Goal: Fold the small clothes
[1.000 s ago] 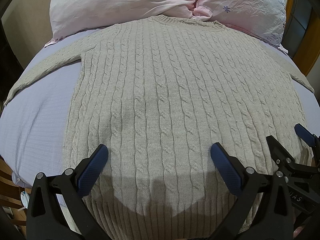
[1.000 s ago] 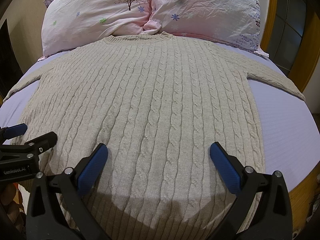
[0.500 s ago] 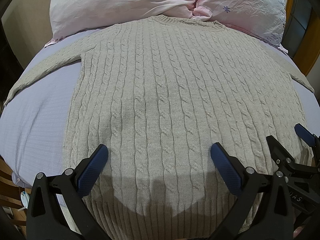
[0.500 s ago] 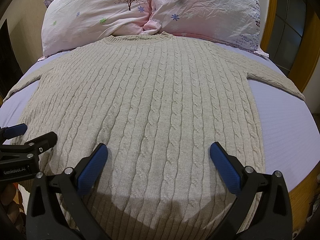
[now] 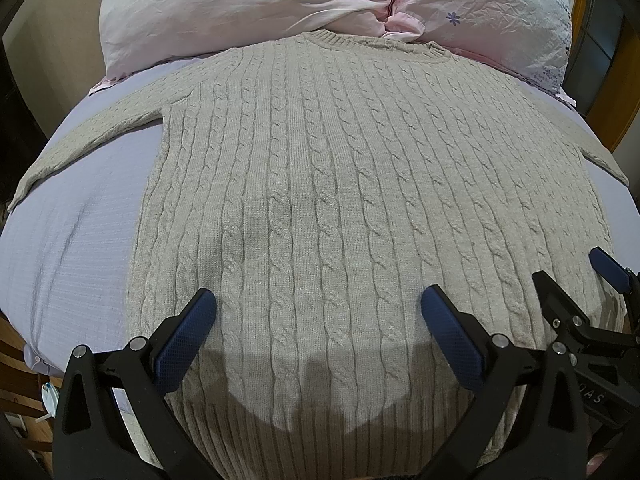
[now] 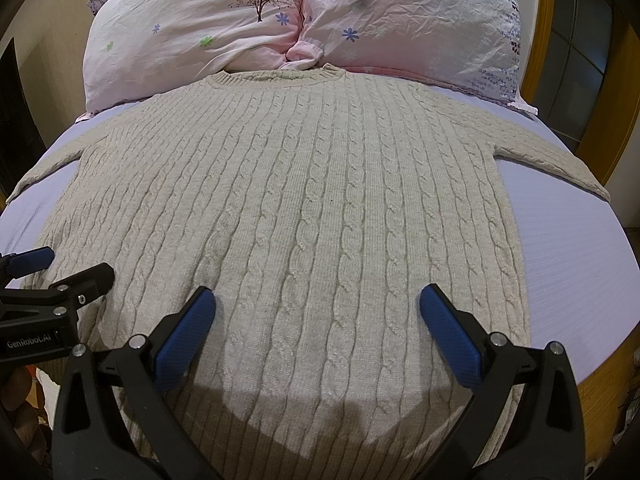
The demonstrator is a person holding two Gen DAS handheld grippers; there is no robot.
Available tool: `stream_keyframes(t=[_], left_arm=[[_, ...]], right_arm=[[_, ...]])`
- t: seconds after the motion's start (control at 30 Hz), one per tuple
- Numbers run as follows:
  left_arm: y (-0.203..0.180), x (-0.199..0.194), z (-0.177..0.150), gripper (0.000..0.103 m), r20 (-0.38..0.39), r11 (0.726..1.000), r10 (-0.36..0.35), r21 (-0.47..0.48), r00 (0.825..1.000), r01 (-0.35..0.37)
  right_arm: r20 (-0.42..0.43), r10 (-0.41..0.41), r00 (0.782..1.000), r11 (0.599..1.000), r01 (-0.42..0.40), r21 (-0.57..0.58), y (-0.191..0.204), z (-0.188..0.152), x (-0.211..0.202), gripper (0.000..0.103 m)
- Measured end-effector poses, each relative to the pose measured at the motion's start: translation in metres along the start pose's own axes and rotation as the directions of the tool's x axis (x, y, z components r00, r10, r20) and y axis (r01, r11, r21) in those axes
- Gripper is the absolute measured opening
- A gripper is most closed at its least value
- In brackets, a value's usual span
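Note:
A beige cable-knit sweater (image 5: 340, 184) lies flat and face up on the lavender bed, collar toward the pillows and both sleeves spread out to the sides; it also fills the right wrist view (image 6: 320, 208). My left gripper (image 5: 318, 320) is open and empty above the sweater's lower left part near the hem. My right gripper (image 6: 316, 316) is open and empty above the lower right part. Each gripper shows at the edge of the other's view, the right gripper in the left wrist view (image 5: 576, 280) and the left gripper in the right wrist view (image 6: 60, 268).
Two pink floral pillows (image 6: 304, 20) lie at the head of the bed behind the collar. The lavender sheet (image 5: 72, 240) shows on both sides of the sweater. A wooden bed frame (image 6: 544, 32) and dark glass panels stand at the right.

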State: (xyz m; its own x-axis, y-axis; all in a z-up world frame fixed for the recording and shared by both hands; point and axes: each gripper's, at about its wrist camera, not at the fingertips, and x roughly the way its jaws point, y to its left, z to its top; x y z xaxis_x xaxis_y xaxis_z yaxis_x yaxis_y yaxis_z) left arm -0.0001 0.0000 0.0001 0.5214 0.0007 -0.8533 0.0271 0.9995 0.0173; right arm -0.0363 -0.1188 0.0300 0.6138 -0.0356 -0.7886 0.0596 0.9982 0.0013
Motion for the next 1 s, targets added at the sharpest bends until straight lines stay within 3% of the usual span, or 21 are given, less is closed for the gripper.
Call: stream_keyframes(t=[0.73, 0.9, 1.0], left_arm=[[0.000, 0.000, 0.000, 0.102, 0.000, 1.000, 0.000, 0.001, 1.000, 0.000], [0.002, -0.002, -0.004, 0.102, 0.043, 1.000, -0.018, 0.018, 0.999, 0.017], [0.005, -0.012, -0.008, 0.102, 0.063, 0.997, -0.074, 0.022, 0.995, 0.073]], right_arm=[[0.006, 0.004, 1.000, 1.000, -0.004, -0.006, -0.001, 0.000, 0.000, 0.101], [0.102, 0.101, 0.990, 0.994, -0.096, -0.053, -0.020, -0.001, -0.005, 0.101], [0.198, 0.075, 0.977, 0.988, -0.100, 0.120, -0.083, 0.022, -0.024, 0.101]])
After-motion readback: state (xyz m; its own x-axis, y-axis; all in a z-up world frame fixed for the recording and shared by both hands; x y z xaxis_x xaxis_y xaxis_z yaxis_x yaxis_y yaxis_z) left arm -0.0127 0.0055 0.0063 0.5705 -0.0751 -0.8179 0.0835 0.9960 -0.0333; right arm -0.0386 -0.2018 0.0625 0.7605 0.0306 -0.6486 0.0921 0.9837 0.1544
